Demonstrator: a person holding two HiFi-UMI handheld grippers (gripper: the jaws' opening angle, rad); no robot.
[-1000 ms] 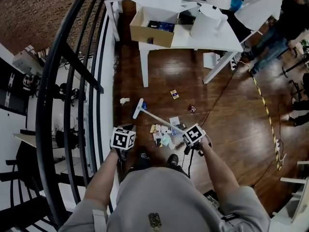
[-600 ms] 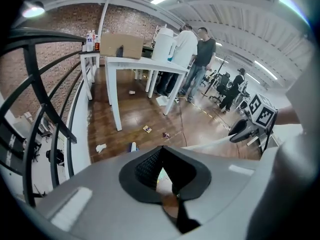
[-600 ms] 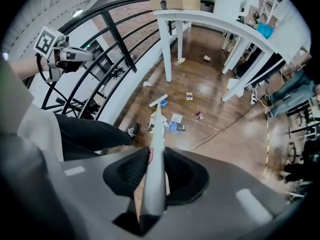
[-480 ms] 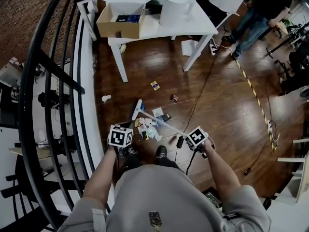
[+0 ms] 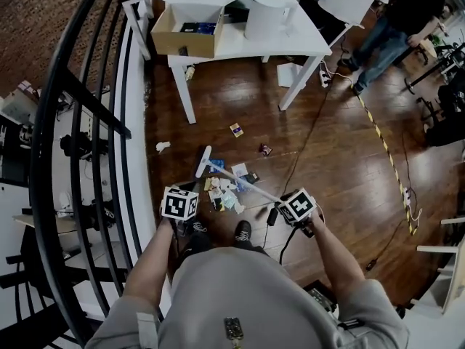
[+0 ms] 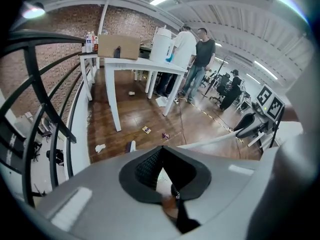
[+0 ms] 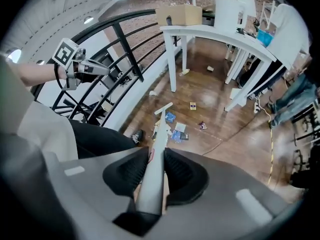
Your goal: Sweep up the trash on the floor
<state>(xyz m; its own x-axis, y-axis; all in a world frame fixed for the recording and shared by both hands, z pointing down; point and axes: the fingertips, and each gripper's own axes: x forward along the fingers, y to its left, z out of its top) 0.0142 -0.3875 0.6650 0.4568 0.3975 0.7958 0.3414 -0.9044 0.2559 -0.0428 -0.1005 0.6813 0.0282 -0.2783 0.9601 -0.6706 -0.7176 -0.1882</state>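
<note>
My right gripper (image 5: pixel 296 206) (image 7: pixel 157 154) is shut on the white broom handle (image 7: pixel 155 179), which runs between its pads. The handle slants down to the broom head (image 5: pixel 205 162) (image 7: pixel 163 108) on the wooden floor. Next to the head lies a pile of paper and blue scraps (image 5: pixel 225 191) (image 7: pixel 175 129). Farther off lie a crumpled white paper (image 5: pixel 163 147), a small yellow packet (image 5: pixel 236 129) and a dark wrapper (image 5: pixel 265 150). My left gripper (image 5: pixel 180 203) (image 6: pixel 161 151) hangs shut by the railing; a thin dark thing shows low between its jaws, and I cannot tell what it is.
A black railing (image 5: pixel 80 122) runs along the left. A white table (image 5: pixel 269 46) with a cardboard box (image 5: pixel 185 31) stands at the back. A cable (image 5: pixel 312 129) and striped tape (image 5: pixel 378 129) cross the floor. A person (image 5: pixel 392 13) stands at the back right. My shoes (image 5: pixel 243 231) are near the pile.
Both grippers have shifted right across the floor. The broom head has slid away from the crumpled paper and closer to the pile. Both grips are unchanged.
</note>
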